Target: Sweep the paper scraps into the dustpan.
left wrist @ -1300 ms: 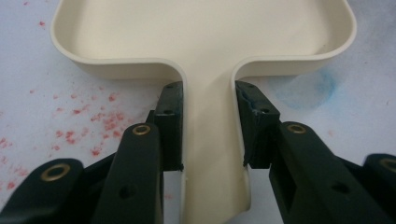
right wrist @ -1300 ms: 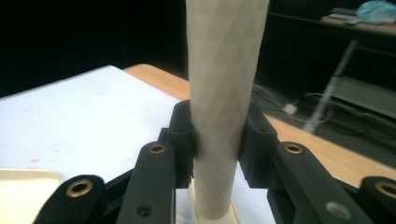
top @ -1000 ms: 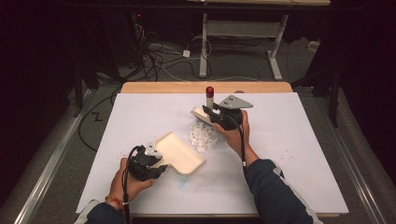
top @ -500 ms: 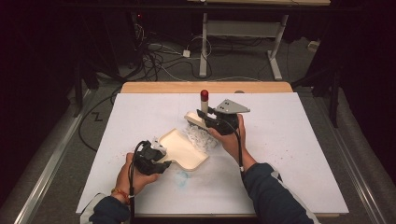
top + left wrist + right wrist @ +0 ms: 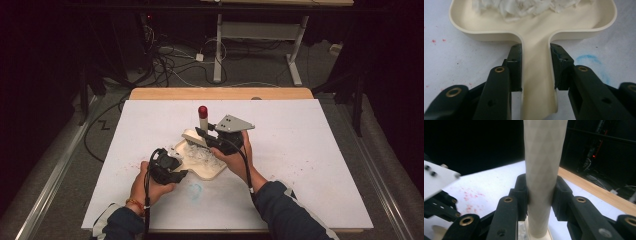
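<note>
My left gripper [image 5: 535,66] clamps the cream plastic dustpan's [image 5: 534,37] handle; my right gripper [image 5: 541,195] clamps the brush's pale, red-tipped handle [image 5: 544,170]. Risk: a hard sweep scatters white paper shreds [image 5: 529,7] over the pan's rim.

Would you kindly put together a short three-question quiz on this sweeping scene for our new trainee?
1. True or false: the left gripper is clamped on the handle of the cream dustpan.
2. What does the right gripper hold? A) a blue cup B) the upright cream handle of the brush C) nothing
3. What lies inside the dustpan?

Key
1. True: both jaws press the handle's sides.
2. B; in the high view the handle ends in a red cap.
3. A heap of white paper shreds, by the pan's far end.
</note>
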